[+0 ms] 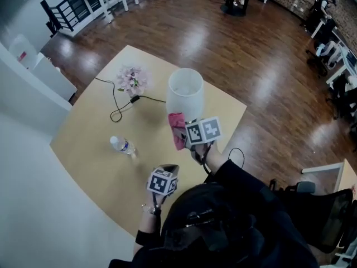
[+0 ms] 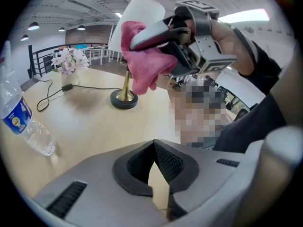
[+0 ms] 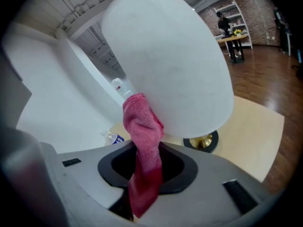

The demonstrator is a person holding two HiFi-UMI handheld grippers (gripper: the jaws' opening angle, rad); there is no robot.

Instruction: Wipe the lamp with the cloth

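A table lamp with a white shade (image 1: 185, 91) (image 3: 165, 56) and a brass stem on a dark round base (image 2: 124, 98) stands on the tan table (image 1: 89, 149). My right gripper (image 1: 184, 132) (image 3: 142, 183) is shut on a pink cloth (image 1: 177, 128) (image 3: 142, 131) (image 2: 142, 60), whose upper end lies against the shade's lower side. The left gripper (image 1: 167, 172) (image 2: 158, 188) hovers over the table nearer me, jaws shut with nothing between them, pointing toward the lamp base.
A clear water bottle (image 1: 122, 146) (image 2: 21, 119) lies on the table to the left. A pot of pale pink flowers (image 1: 133, 80) (image 2: 68, 63) and a black cable (image 1: 117, 108) sit behind the lamp. The table's edge (image 1: 223, 149) and wooden floor are to the right.
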